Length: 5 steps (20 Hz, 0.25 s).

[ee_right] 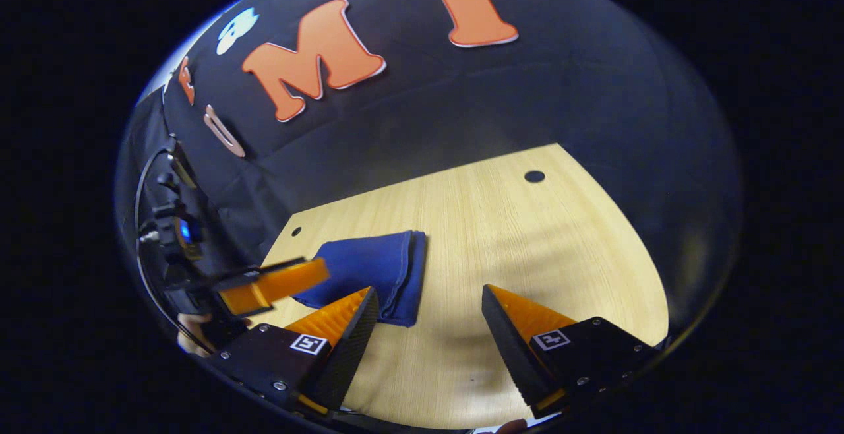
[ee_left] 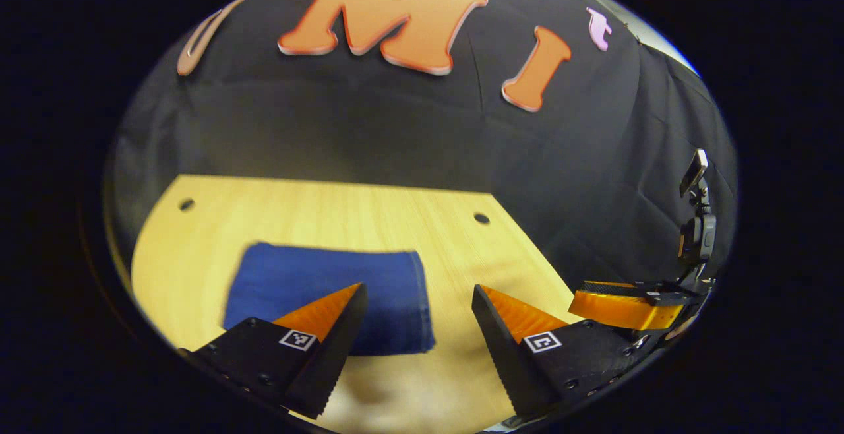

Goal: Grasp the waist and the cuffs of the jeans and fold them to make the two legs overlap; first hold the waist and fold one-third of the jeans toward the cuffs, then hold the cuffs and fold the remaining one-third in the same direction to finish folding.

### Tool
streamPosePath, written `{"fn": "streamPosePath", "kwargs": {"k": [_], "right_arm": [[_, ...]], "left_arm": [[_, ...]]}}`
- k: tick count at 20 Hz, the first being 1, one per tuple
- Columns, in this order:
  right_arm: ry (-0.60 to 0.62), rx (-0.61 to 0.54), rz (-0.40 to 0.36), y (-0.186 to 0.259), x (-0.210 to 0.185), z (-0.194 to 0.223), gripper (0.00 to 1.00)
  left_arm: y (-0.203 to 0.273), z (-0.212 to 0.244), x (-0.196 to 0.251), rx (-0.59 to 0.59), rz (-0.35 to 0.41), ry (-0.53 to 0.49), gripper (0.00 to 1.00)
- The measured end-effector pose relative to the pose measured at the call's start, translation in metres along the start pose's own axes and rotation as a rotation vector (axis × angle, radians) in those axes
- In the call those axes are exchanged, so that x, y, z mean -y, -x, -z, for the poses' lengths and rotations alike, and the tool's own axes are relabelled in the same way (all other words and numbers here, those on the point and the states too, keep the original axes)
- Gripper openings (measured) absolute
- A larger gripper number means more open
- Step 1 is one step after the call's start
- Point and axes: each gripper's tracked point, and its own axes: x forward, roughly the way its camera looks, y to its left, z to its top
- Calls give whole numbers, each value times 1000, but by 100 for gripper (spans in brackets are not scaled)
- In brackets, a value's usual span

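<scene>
Now the jeans [ee_left: 330, 295] are seen folded into a small thick pile near the left edge of the desk [ee_left: 369, 210]. Nothing is held by the left tongs [ee_left: 415, 318] or the right tongs [ee_right: 428, 325]; both are spread wide above it. Folding looks finished, so only pulling back is needed. Nothing is in the way.

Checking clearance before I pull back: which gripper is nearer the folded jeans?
Left. The left gripper hangs open just above the jeans; the right gripper, also open, sits off to their side.
</scene>
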Motion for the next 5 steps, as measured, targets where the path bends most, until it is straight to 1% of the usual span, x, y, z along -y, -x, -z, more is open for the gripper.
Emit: {"fn": "streamPosePath", "kwargs": {"k": [2, 5], "right_arm": [[4, 70, -20, 12, -26, -16, 98], [52, 195, 33, 22, -52, -44, 98]], "left_arm": [[34, -27, -25, 106, -45, -21, 98], [73, -49, -64, 220, -116, -26, 98]]}}
